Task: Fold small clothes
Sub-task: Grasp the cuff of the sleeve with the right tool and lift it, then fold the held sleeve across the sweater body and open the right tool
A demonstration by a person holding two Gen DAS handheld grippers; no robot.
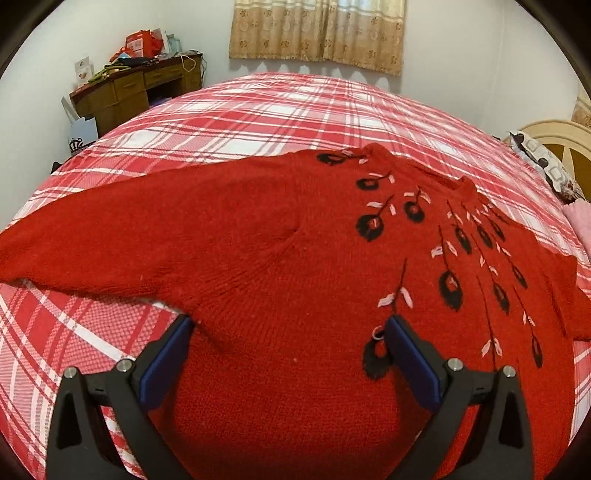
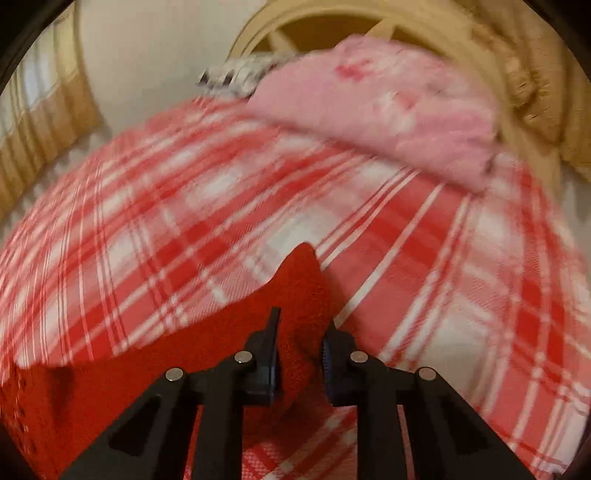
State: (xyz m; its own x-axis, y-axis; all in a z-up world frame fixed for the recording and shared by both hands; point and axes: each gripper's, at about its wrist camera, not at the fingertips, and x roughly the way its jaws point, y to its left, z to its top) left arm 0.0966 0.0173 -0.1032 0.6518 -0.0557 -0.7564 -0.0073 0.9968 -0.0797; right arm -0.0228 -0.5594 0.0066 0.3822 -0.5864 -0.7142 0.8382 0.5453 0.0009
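Note:
A red knitted sweater (image 1: 266, 258) with black and pink embroidered feathers lies spread on the red-and-white plaid bed (image 1: 236, 118). One sleeve stretches out to the left. My left gripper (image 1: 288, 325) is open and hovers just above the sweater's body, with the fingers wide apart. In the right wrist view, my right gripper (image 2: 301, 336) is shut on a red sleeve end (image 2: 299, 291) and holds it lifted a little above the plaid sheet (image 2: 424, 280). The view is blurred by motion.
A pink blanket (image 2: 388, 110) and a patterned pillow (image 1: 546, 166) lie by the cream headboard (image 1: 554, 136). A wooden desk (image 1: 136, 88) with clutter stands at the far left wall. A curtain (image 1: 317, 33) hangs behind the bed.

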